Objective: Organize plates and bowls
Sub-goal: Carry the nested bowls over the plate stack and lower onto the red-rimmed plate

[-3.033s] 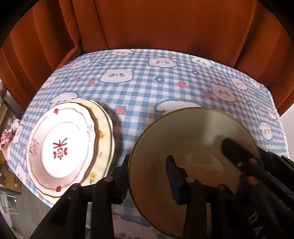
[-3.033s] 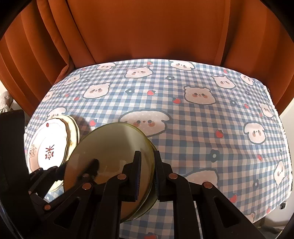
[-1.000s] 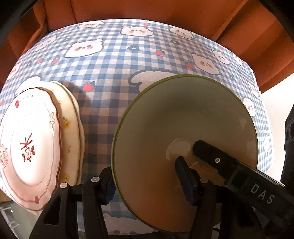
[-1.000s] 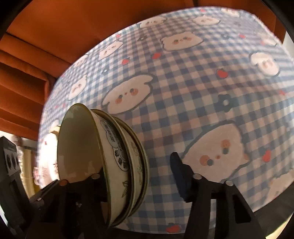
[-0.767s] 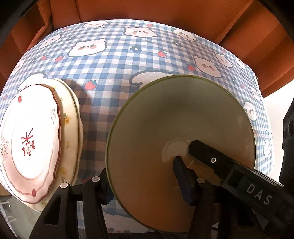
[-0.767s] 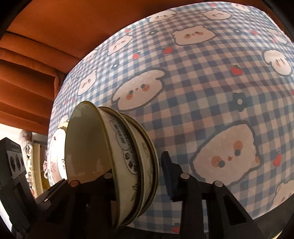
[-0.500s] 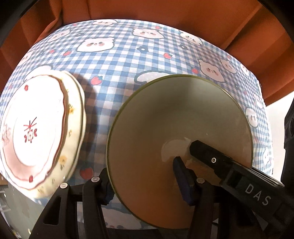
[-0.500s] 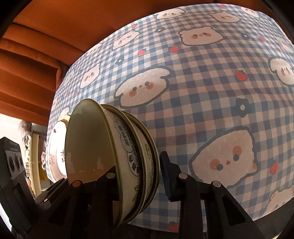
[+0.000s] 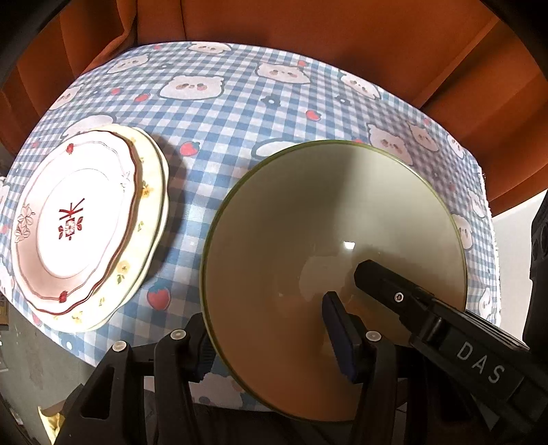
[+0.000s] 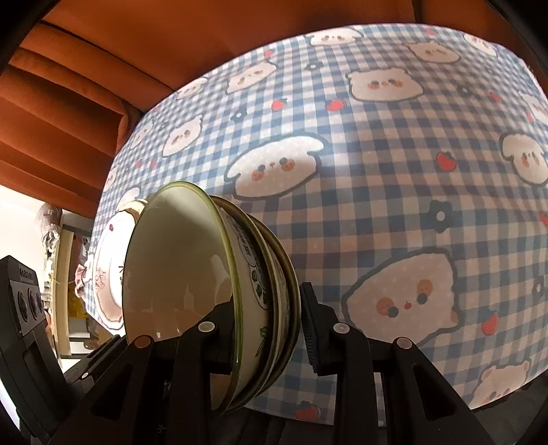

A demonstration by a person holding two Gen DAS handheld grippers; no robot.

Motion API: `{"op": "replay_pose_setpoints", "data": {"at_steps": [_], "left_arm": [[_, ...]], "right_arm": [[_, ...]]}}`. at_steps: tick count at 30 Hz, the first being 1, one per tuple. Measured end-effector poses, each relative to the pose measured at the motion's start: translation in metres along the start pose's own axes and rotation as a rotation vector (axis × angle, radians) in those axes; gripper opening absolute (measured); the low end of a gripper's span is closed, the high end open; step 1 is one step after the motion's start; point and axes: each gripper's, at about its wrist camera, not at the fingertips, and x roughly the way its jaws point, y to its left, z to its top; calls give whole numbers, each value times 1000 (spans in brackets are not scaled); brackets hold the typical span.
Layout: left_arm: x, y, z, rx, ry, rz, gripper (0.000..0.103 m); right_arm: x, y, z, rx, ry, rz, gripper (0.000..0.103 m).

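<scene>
Blue/white checked tablecloth w/ bear + strawberry print covers the table; orange curtain hangs behind it, pale room strip at far left in right wrist view. Bowl stack: nested bowls, green-rimmed, cream inside, nothing in top bowl; exact count can't tell, at least three rims show. Stack sits at near edge of the cloth, in right wrist view tilted steeply w/ opening facing left. Plate stack: pink scalloped plate w/ red flower motif on top of a cream plate w/ yellow flowers, no food on either, lying on cloth left of the bowls, apart from them. Right gripper: jaws closed across the stacked rims, one finger inside top bowl, other against the outside of the lowest bowl, pads pressing, so it's holding the stack. Jaws have just been closing; a sec ago the outer finger stood clear of the rims, now it's on them. Left gripper: part open, straddles top bowl's near rim, blue pad inside the bowl, other finger outside; pads look not pressing the wall. Its jaws have just been closing a bit w/ rim between them. Vs 3 s ago: right grip then pinched only the near rim w/ stack flatter; now whole stack clamped + tipped. Plates same spot.
</scene>
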Motion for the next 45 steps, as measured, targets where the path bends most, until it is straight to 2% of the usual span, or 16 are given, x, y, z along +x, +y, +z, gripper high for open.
{"op": "replay_pose_setpoints", "data": {"at_steps": [9, 17, 32, 45], "left_arm": [[-32, 3, 1, -2, -56, -24, 56], [-47, 30, 1, 7, -85, -45, 56], [-69, 120, 22, 46, -77, -94, 56], [-70, 205, 41, 65, -61, -116, 56]], "right_arm": [[-30, 21, -3, -19, -50, -6, 33], [-34, 50, -11, -31, -94, -17, 33], [-5, 140, -19, 6, -120, -65, 33], [37, 215, -20, 36, -124, -91, 33]]}}
